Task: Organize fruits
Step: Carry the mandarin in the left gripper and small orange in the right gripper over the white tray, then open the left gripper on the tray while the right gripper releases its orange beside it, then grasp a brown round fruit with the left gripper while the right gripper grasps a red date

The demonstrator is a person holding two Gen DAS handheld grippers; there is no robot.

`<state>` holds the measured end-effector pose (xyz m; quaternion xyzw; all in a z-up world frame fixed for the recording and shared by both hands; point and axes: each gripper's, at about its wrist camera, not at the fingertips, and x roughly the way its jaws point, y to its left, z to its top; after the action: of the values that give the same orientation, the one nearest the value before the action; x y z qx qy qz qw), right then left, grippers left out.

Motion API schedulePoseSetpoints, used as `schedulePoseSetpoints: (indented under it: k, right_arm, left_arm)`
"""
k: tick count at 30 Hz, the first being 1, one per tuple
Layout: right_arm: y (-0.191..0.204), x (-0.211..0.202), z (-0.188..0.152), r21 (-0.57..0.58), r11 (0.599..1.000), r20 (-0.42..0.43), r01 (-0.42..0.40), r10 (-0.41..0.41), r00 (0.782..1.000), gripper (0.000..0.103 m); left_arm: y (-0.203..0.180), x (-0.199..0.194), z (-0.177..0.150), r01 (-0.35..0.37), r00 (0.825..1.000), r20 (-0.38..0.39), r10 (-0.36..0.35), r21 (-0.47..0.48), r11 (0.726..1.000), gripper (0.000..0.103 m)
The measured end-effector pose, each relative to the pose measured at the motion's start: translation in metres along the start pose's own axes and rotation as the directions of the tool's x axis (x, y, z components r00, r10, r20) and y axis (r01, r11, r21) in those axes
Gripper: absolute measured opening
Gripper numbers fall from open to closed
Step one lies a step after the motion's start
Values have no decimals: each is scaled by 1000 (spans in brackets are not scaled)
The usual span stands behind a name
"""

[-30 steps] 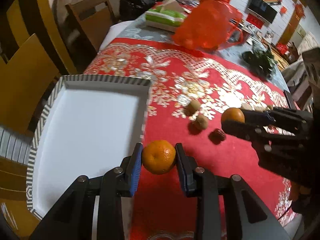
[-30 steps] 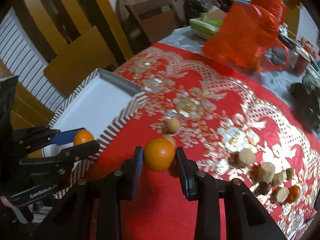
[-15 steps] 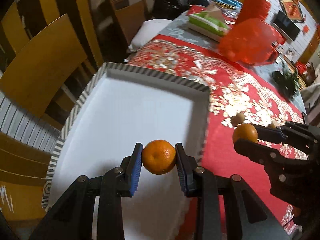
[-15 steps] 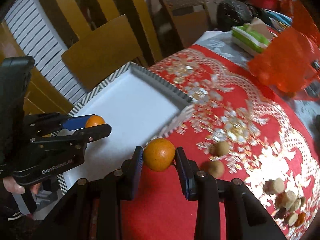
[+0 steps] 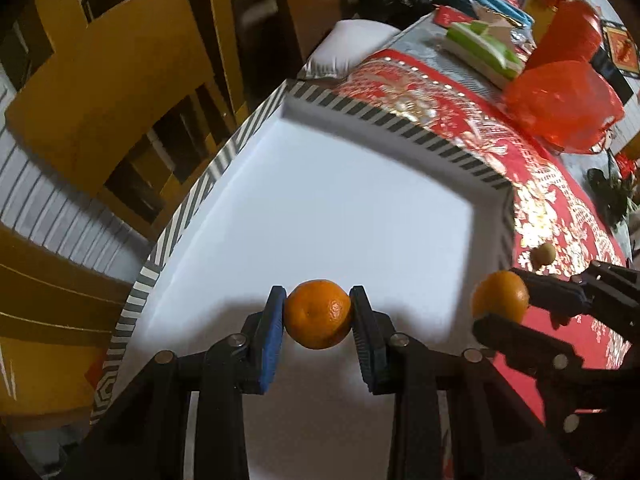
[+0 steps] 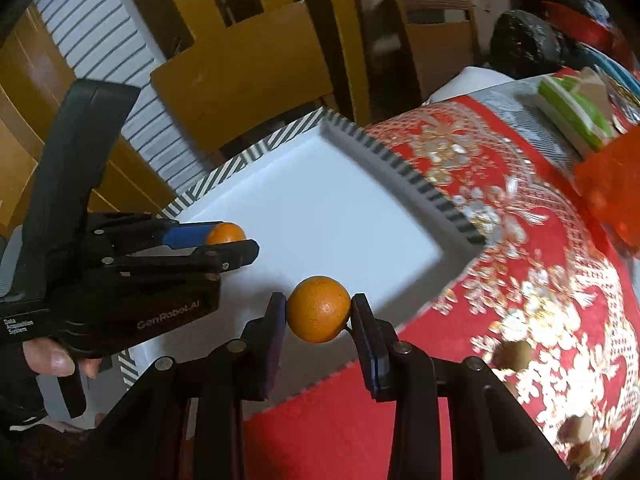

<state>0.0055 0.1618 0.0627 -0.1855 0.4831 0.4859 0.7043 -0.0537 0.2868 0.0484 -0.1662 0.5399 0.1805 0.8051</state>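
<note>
A: Left tongs (image 5: 318, 314)?
B: Clamped on 1 mandarin (image 5: 319, 314), pinched between both blue pads, hanging over the white tray (image 5: 340, 208).
A: Right tongs (image 6: 319, 310)?
B: Gripping a second mandarin (image 6: 319, 309) the same way, above the tray's near corner by the red worktop (image 6: 520, 240).

Dim indoor light; soft shadow under each claw on the white tray (image 5: 360, 216); tray rim motion-blurred; fisheye bending, black vignette at corners.

Red plastic bag (image 5: 564, 108), wooden chair (image 6: 256, 76)
</note>
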Motion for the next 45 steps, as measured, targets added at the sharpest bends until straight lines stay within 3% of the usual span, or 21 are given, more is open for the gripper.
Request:
schedulePoseSetpoints:
  k: [9,11,13,17,20,30,37,45]
  right_arm:
    - [7,43,-1,-16,1000,-82,-11,9,997,36]
    - [8,47,-3,-16,1000,-87,-11,9,996,36]
    - [8,50,-5,-5,1000,-88,-22,21,996,37]
    - [9,46,-7,3,999,-66,-46,46,997,40]
    - [8,30,-8,8,998,-27,-56,56,998,54]
    - [-5,-29,-25,51,998,77,-48,44,996,60]
    - [-33,-67,-60,134,991,115,-2,-14,993,67]
    - [-78,-103,-116,256,965,107,53,-83,991,67]
  left_arm:
    - [11,18,-1,-1,999,-33,1,-22,1000,33]
    - [13,20,-1,8,999,-39,-9,-32,999,49]
    - [16,20,0,16,999,-34,-18,-48,999,59]
    - [17,16,1,2,1000,-23,-3,-45,999,69]
    - [16,8,0,-5,1000,-12,5,-44,999,70]
    - [-13,-36,-3,-25,997,74,26,-11,1000,76]
    - [-59,-52,-8,14,995,95,-19,54,998,78]
    - [-119,-54,-17,76,994,67,-86,139,987,80]
